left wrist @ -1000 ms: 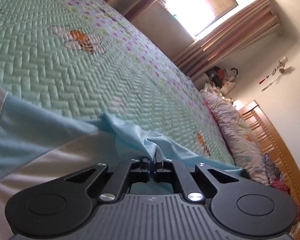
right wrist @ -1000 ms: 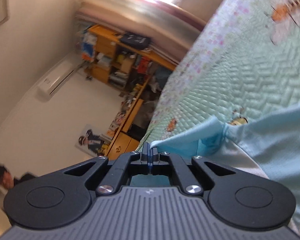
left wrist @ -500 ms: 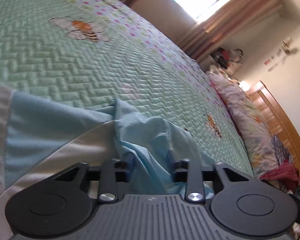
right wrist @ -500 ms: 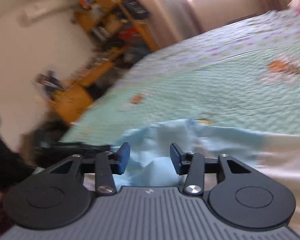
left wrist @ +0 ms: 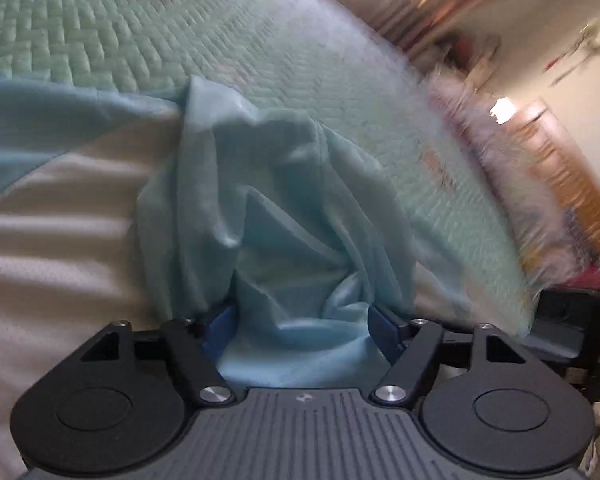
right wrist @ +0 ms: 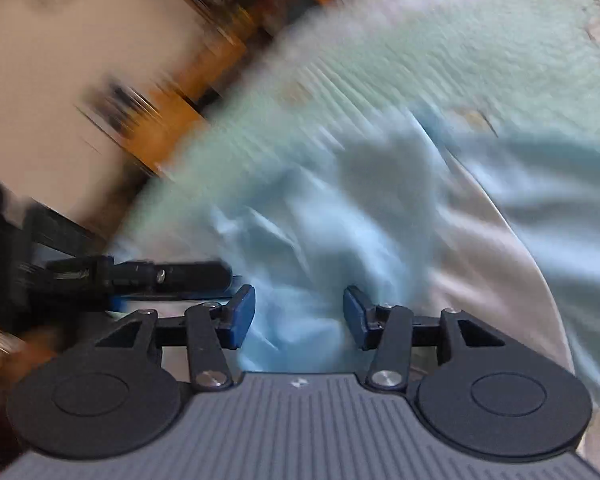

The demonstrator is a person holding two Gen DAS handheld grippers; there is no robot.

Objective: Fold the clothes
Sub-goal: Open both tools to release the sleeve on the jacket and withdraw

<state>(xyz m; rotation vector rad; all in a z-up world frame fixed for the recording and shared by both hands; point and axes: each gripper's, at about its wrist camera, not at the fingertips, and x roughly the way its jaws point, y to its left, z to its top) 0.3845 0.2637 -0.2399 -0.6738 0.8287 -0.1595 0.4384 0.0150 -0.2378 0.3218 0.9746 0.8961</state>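
Both my hand-held grippers tilt down over the bed (left wrist: pixel 100 48): the left hand-held gripper (left wrist: pixel 300 320) is opening wide, the right hand-held gripper (right wrist: pixel 300 312) closing slightly, with the bunched blue shirt (left wrist: pixel 284 208) loose between each one's jaws.

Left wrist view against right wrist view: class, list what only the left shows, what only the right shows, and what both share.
Only the left wrist view: the left hand-held gripper, jaws opening over bunched cloth, and a blurred floral pillow.
Only the right wrist view: the right hand-held gripper, jaws closing slightly with cloth lying between the apart pads, and blurred orange shelves.
Both: the light blue and white garment crumpled on the green quilted bedspread.
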